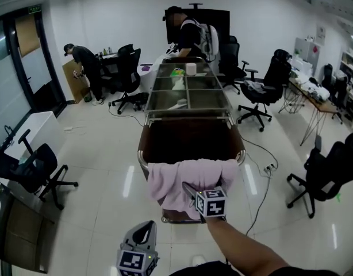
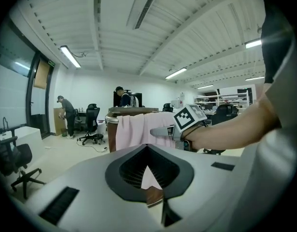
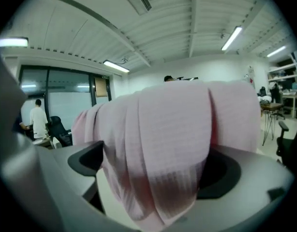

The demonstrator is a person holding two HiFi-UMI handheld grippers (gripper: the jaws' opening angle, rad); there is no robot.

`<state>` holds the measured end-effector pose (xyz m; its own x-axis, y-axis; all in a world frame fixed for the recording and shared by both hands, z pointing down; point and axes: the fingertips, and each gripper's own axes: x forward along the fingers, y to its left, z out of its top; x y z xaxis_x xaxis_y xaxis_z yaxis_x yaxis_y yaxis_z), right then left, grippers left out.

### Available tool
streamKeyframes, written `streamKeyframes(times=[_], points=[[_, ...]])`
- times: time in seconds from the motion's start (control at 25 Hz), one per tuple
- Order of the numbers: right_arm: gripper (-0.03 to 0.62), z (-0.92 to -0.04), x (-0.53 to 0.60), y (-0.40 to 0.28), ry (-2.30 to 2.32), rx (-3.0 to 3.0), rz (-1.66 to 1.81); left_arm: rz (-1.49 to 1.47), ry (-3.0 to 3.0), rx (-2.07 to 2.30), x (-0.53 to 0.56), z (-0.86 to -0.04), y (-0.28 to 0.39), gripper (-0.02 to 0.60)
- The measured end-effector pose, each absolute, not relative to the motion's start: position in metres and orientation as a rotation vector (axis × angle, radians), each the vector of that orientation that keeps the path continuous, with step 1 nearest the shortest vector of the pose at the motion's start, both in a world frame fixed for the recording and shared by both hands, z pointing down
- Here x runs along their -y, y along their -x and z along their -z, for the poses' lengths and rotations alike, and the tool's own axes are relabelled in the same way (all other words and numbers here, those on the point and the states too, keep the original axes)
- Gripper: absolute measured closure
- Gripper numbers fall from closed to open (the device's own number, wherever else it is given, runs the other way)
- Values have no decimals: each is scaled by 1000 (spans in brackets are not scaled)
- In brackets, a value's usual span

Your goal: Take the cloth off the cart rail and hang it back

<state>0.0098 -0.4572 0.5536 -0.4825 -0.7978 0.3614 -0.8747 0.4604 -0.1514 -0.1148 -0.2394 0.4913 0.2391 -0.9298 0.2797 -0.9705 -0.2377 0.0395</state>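
Observation:
A pink cloth (image 1: 176,180) hangs over the near rail (image 1: 141,158) of a dark brown cart (image 1: 191,140), its folds falling toward the floor. My right gripper (image 1: 188,187) reaches into the cloth's lower middle with its jaws wide open. In the right gripper view the cloth (image 3: 163,139) fills the space between the jaws, and no pad is seen pressing on it. My left gripper (image 1: 144,232) is held low and back from the cart, its jaws together and empty. The left gripper view shows the cloth (image 2: 134,129) and the right gripper (image 2: 155,131) ahead.
Behind the cart stands a long metal table (image 1: 188,91) with compartments. A person (image 1: 191,33) stands at its far end and another (image 1: 84,62) at the left wall. Office chairs (image 1: 35,165) (image 1: 323,174) flank the aisle. A cable (image 1: 263,168) lies on the floor at the right.

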Motion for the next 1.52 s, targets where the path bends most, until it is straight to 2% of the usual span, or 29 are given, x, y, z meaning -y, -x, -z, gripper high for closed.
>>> streamKeyframes(times=[0.04, 0.08, 0.16, 0.36, 0.44, 0.48, 0.84, 1.52], points=[[-21, -554, 462, -7, -1466, 2452, -447, -298, -2296, 1807, 238, -491, 117, 581], [12, -554, 466, -7, -1490, 2434, -438, -301, -2289, 1815, 236, -492, 119, 581], [108, -551, 469, -13, -1527, 2408, -428, -299, -2274, 1823, 232, -492, 122, 581], [413, -546, 455, -35, -1498, 2432, -457, -289, -2278, 1820, 227, -492, 127, 581], [483, -542, 444, -43, -1459, 2470, -480, -290, -2304, 1813, 223, -488, 126, 581], [498, -537, 437, -45, -1437, 2498, -485, -291, -2321, 1808, 220, -485, 125, 581], [514, -451, 340, -49, -1331, 2741, -349, -233, -2431, 1739, 181, -467, 123, 581], [513, -404, 151, -66, -1257, 2818, -134, -185, -2521, 1633, 108, -456, 132, 581]])
